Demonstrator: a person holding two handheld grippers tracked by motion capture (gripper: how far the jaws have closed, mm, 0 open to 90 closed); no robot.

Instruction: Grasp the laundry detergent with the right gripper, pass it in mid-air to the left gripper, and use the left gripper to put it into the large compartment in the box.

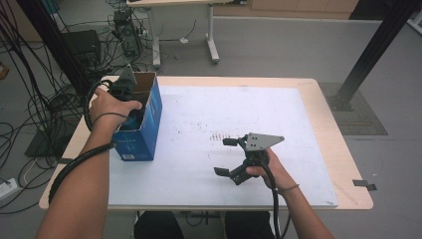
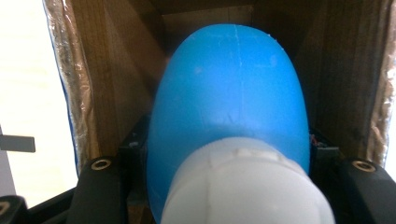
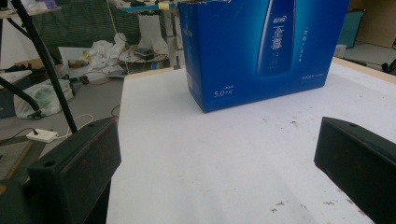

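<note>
Bottle (image 2: pixel 231 93) blue with white cap, clamped in left gripper (image 1: pixel 130 112) jaws, inside open blue carton (image 1: pixel 144 127) at desk (image 1: pixel 318 89) left edge | long axis pointing down into carton, cap toward jaws | right gripper (image 1: pixel 226 157) wide open, empty, well apart at mid desk

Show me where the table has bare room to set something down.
Free: the white mat between the blue carton and the table's right edge, beyond the right tongs. Crowded: the carton's inside, taken up by the left tongs gripping a blue bottle.
</note>
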